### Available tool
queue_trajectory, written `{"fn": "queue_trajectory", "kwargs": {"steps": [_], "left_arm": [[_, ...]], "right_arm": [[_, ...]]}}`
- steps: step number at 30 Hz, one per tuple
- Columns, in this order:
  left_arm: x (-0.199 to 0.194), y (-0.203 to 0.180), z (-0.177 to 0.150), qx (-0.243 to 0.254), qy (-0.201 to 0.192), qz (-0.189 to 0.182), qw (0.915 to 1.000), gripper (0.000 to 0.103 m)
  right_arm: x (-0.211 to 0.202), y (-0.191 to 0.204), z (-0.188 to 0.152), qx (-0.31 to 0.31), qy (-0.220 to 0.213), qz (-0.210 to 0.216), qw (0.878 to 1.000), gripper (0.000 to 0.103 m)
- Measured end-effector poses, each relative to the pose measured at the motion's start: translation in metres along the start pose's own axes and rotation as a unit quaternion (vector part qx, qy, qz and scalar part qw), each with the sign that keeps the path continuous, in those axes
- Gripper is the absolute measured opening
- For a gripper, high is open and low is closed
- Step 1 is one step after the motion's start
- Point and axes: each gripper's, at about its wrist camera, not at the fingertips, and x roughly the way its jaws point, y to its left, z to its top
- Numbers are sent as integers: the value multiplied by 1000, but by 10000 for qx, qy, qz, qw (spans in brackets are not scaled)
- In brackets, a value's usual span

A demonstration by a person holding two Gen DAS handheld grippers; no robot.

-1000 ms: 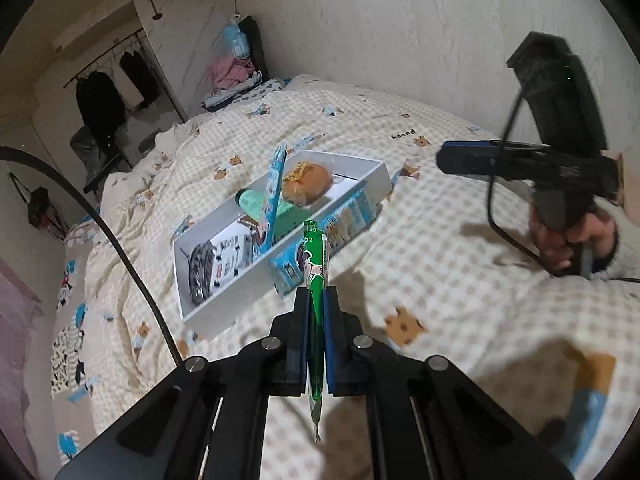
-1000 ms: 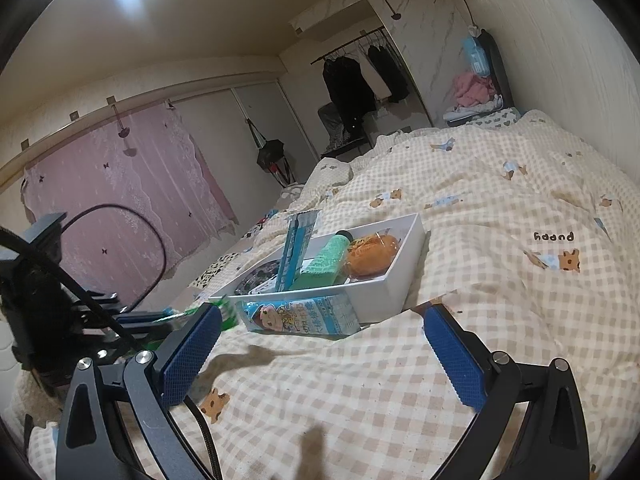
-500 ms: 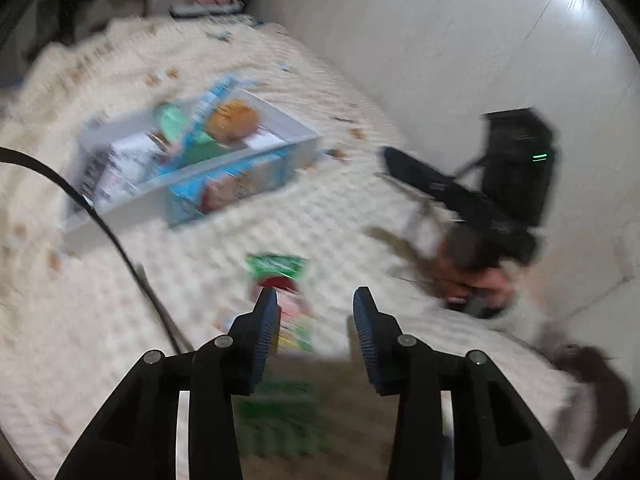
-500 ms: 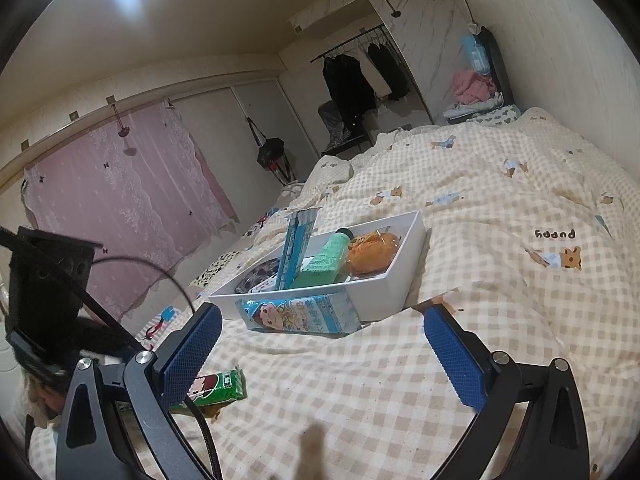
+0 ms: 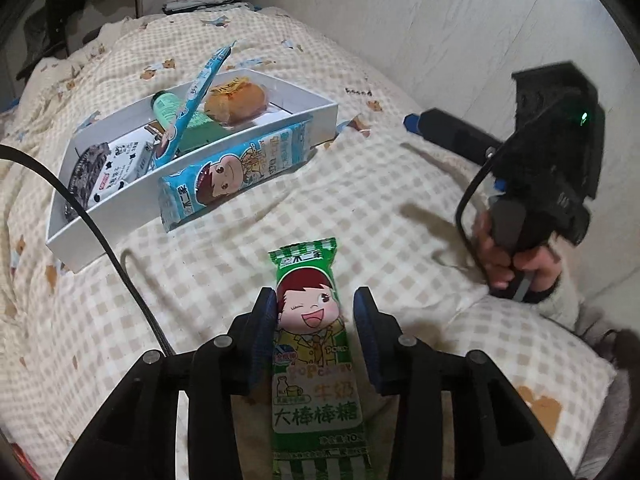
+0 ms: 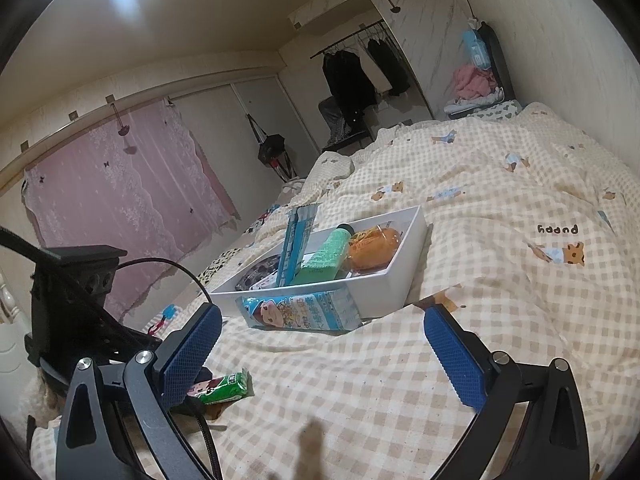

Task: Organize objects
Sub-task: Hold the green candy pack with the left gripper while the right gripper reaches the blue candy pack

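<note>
A green candy packet lies flat on the checked bedspread between the spread fingers of my left gripper, which is open around it. It also shows in the right wrist view. A white box holds a bun, a green tube, a tilted blue packet and a black-and-white packet. A blue milk carton leans against the box's front wall; it also shows in the right wrist view. My right gripper is open and empty, above the bedspread in front of the box.
The bed sits against a white wall on the right. A black cable crosses the bedspread at the left. A pink curtain and a clothes rack stand across the room.
My left gripper opened and let go of the green packet, which now lies flat on the bed. The left camera swung down and back. The right gripper has hardly moved.
</note>
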Motion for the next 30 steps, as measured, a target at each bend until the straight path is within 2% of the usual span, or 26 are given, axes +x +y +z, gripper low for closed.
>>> {"fn": "queue_trajectory", "kwargs": {"steps": [1,2,4,7,12,18,20,23,26,28,30], "left_arm": [[3,-1,1,12,30,34,10000,44],[4,-1,1,21,19,63,10000,38],[2,-2,2,52,-140,82,9999,34],[-32,-11,-3,396,-1158,-158,9924,33],[-52,-17,-6,712,-1825,550,9791,33],[-38,9,-4,348,-1912,1540,9688,33],[-35,22,-6,183,-1875,1722,9669,34],[-29,40,-11,-163,-1788,1546,9715,34],[-25,44,-14,-238,-1761,1257,9760,35],[-19,42,-13,-245,-1665,1363,9763,37],[-13,39,-13,-205,-1542,1312,9791,38]], "right_arm": [[0,0,0,-3,-2,-3,10000,102],[0,0,0,-4,1,0,10000,102],[0,0,0,-1,3,1,10000,102],[1,1,-1,-2,15,6,10000,102],[2,1,0,5,48,21,10000,102],[3,1,-1,23,62,26,10000,102],[3,1,-1,29,74,31,10000,102],[4,0,0,39,92,41,9999,102],[4,-1,0,54,104,36,9999,102],[4,-1,0,69,113,43,9999,102],[5,-1,0,80,133,48,9999,102]]}}
